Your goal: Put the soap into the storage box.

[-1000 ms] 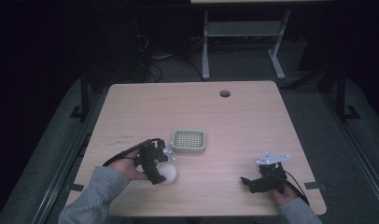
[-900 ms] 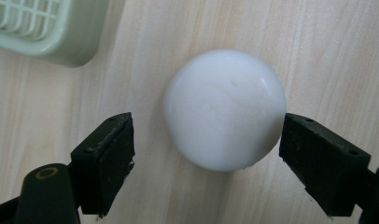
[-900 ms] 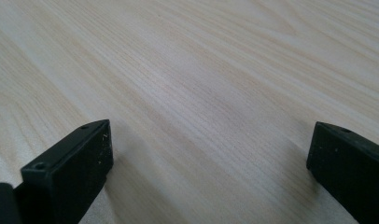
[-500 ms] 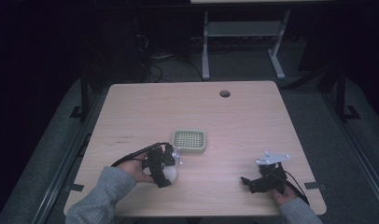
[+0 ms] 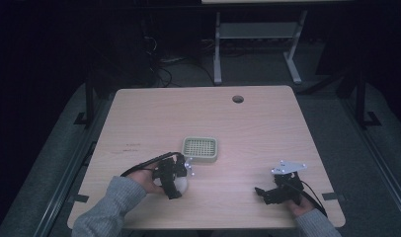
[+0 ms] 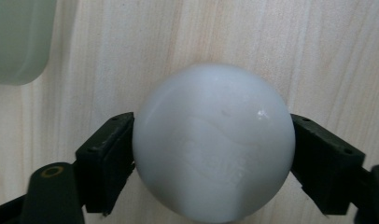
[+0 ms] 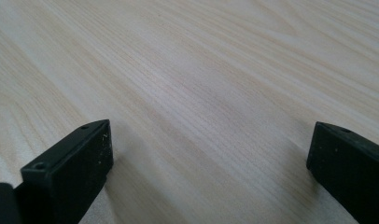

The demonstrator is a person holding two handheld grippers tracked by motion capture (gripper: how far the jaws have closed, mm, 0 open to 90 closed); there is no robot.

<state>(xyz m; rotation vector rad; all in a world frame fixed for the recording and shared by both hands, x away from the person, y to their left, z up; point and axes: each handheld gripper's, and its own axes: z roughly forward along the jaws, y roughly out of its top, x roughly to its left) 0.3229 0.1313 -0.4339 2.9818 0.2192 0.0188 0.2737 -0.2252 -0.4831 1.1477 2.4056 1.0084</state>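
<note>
Clamping on the white ball point(image 6: 212, 142), both black jaws of the left gripper point(image 6: 211, 158) pressing its widest part from opposite sides, just above the tabletop point(image 6: 187, 37). Sitting near the front left of the tabletop in the high view, ball point(image 5: 181, 185) peeking out under the left gripper point(image 5: 173, 177), just in front of the pale green grid tray point(image 5: 200, 149). Looking smooth, hard and glossy, probably light and hollow, so likely slippery and prone to squirting out or rolling if pinched off centre; gripping across the middle, as now, seeming the safest hold, with gentle pressure. Tray corner point(image 6: 19, 42) showing at the upper left of the left gripper view, close by. Resting well apart at the front right, right gripper point(image 5: 281, 190), its jaws spread wide over bare wood point(image 7: 201, 93), holding nothing.
</note>
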